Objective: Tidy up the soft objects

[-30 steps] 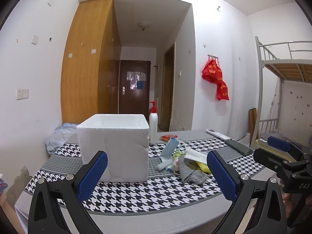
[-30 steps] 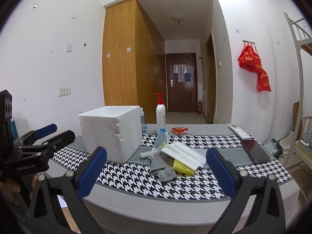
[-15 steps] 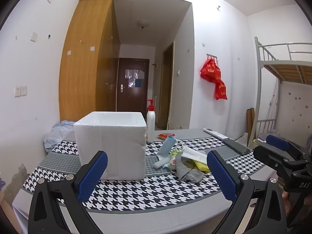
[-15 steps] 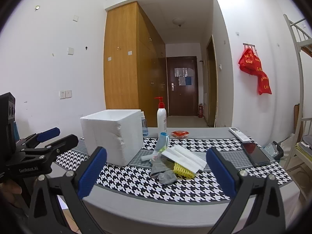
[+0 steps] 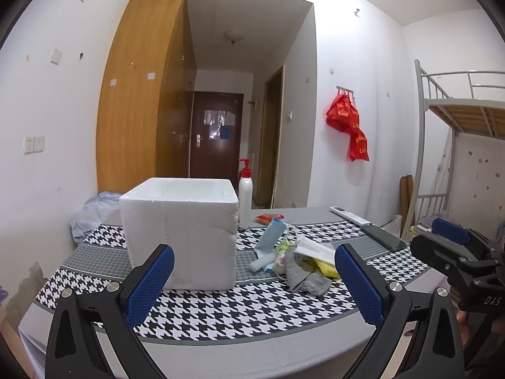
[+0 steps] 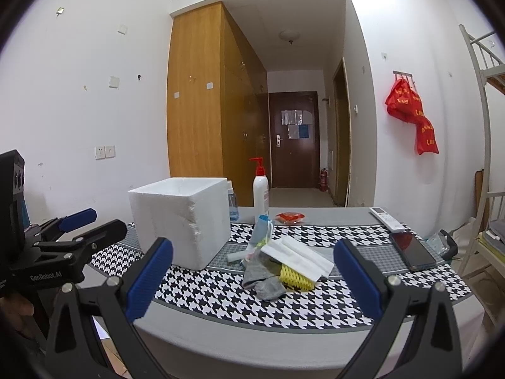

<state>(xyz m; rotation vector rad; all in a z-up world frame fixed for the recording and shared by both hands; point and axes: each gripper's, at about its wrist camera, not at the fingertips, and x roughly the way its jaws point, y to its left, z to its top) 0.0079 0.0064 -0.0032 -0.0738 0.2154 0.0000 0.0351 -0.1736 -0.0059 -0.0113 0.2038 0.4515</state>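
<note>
A pile of soft things lies on the houndstooth cloth: a grey sock (image 5: pixel 304 276) (image 6: pixel 263 279), a white face mask (image 5: pixel 315 249) (image 6: pixel 300 254), a yellow mesh sleeve (image 6: pixel 295 276) and a light blue pouch (image 5: pixel 268 237) (image 6: pixel 261 229). Left of the pile stands an open white foam box (image 5: pixel 180 232) (image 6: pixel 181 221). My left gripper (image 5: pixel 252 284) is open, short of the table's near edge, facing the box and pile. My right gripper (image 6: pixel 252 279) is open too, lined up with the pile. Nothing sits between either pair of fingers.
Behind the box stand a white pump bottle (image 5: pixel 245 194) (image 6: pixel 260 192) and a small clear bottle (image 6: pixel 233 203). A red packet (image 6: pixel 289 217), a remote (image 6: pixel 385 218) and a phone (image 6: pixel 412 250) lie toward the right. A bunk bed frame (image 5: pixel 454 107) stands at the right.
Both grippers have tilted up and drifted slightly, so the box and pile sit lower in both views. Both stay open and hold nothing.
</note>
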